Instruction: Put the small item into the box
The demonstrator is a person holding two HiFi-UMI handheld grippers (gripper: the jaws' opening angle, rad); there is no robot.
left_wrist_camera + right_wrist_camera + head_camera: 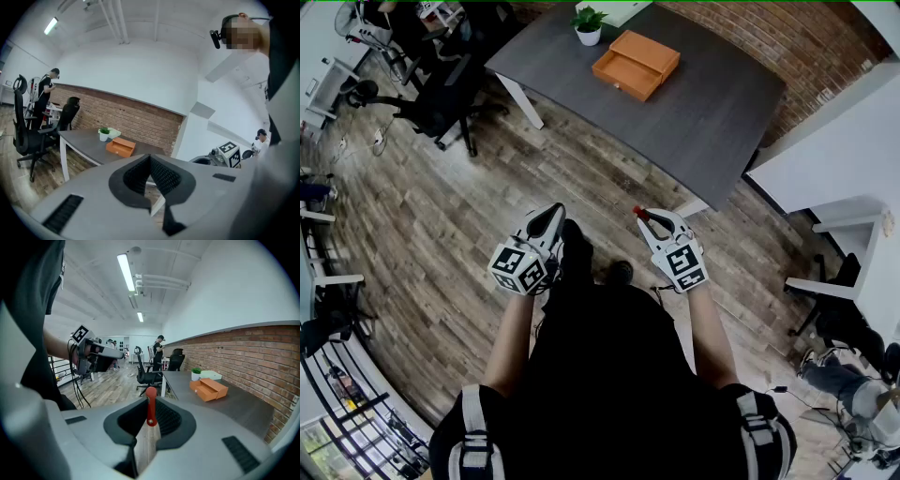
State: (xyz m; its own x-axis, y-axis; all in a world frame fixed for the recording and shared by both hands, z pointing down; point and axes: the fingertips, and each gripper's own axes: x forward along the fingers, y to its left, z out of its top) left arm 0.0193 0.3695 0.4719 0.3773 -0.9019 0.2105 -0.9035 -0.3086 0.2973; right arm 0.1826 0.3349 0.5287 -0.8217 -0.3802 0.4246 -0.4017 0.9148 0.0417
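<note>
- Ahead of the right gripper [651, 221], and well apart from it, the orange box [636, 64] is sitting on the dark grey table [712, 122]. It is lying a little to the right of where the jaws are pointing. To my eye the coming move is hanging on closing that gap across the plank floor [459, 206].
- That gripper is pinching the small red item [150, 405] between its ribbed black pads [168, 417]. The item's long axis is running upright along the seam of the jaws, and its rounded head is poking out above the tips.
- Beside it, the left gripper [549, 217] is carrying nothing, its jaws pressed together. Both grippers are standing about equally far from the box, so the right one, already loaded, is looking like the one to make the delivery.
- The item is showing as slim, smooth, glossy red plastic, with what is looking like a tiny metal rivet near its lower end. It is probably light and easy to let slip out of line.
- The box is reading as matte and rectangular with crisp edges; I cannot tell whether it is wood or board. Its drawer [623, 77] is looking pulled out on the side facing the grippers, with the opening facing upward.
- Just beyond the box from the gripper, a potted plant [588, 25] in a white pot is standing, near but not touching.
- The tabletop is looking flat and smooth, with bare surface lying between the gripper and the box.
</note>
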